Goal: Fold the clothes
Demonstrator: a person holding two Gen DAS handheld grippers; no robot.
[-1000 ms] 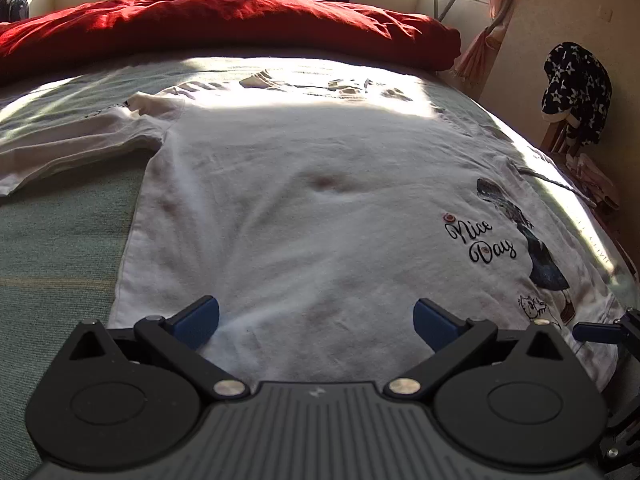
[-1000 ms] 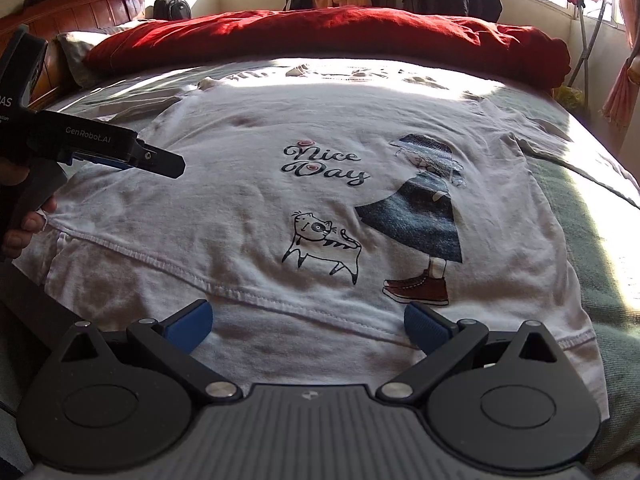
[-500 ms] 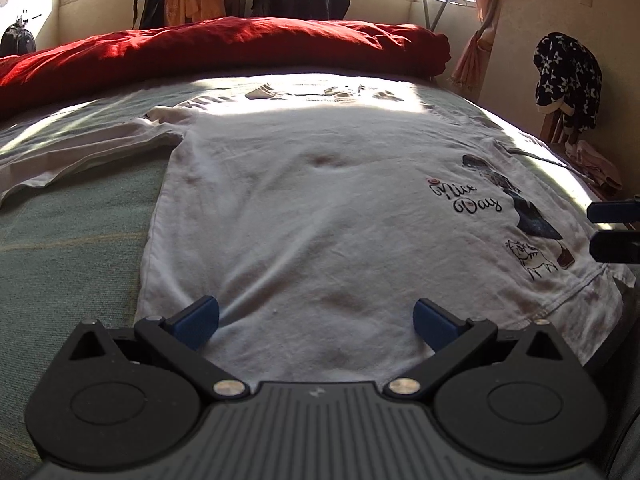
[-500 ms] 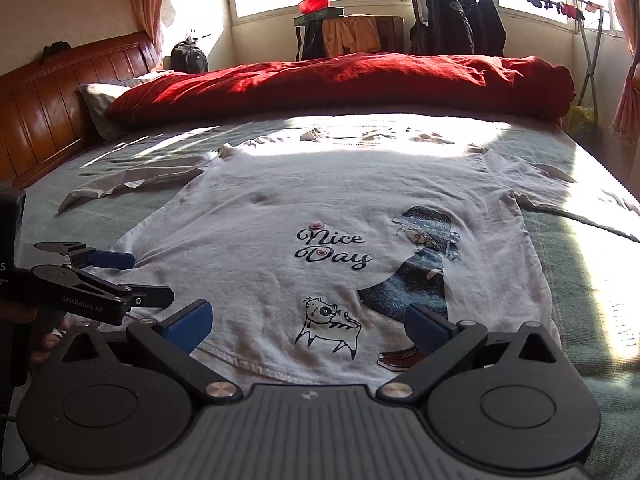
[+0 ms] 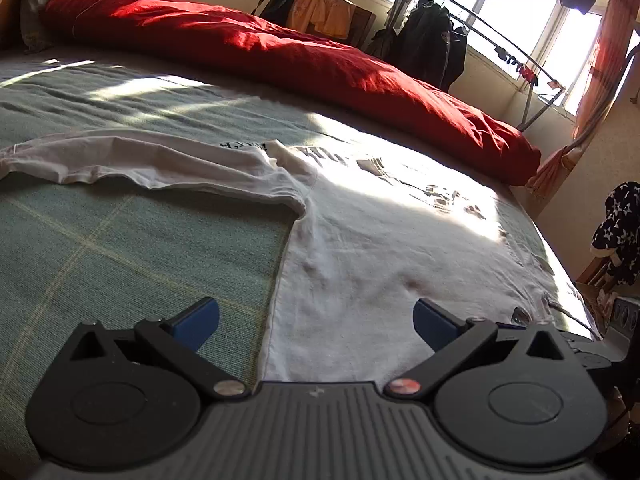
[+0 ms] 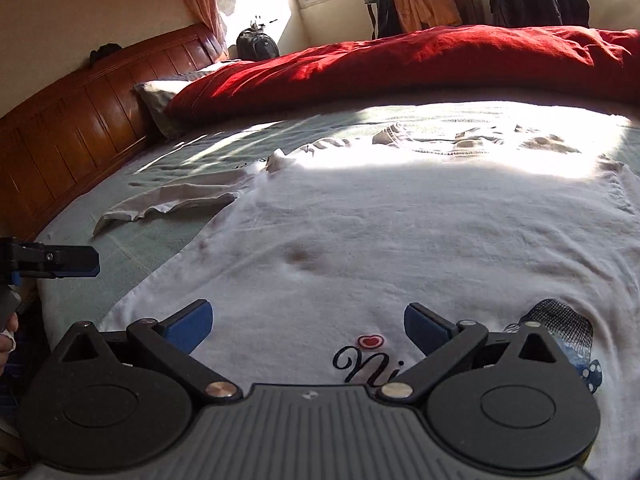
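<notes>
T-shirt [image 6: 400,232] lies flat beneath both spread grippers, left gripper [image 5: 316,320] and right gripper [image 6: 308,322].

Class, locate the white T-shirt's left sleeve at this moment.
In the left wrist view, the sleeve lies stretched leftward on the green bedspread, between the open left gripper and the red duvet.

We look from two wrist cameras, each low over the bed [image 5: 120,248], close above the shirt [image 5: 380,248], facing along its own fingers toward the red duvet [image 5: 280,52] and windows. Our left view sits at the shirt's left edge, angled rightward; our right view sits over the print, angled left toward the headboard [image 6: 80,112]. Both share shirt, sleeve, duvet.
</notes>
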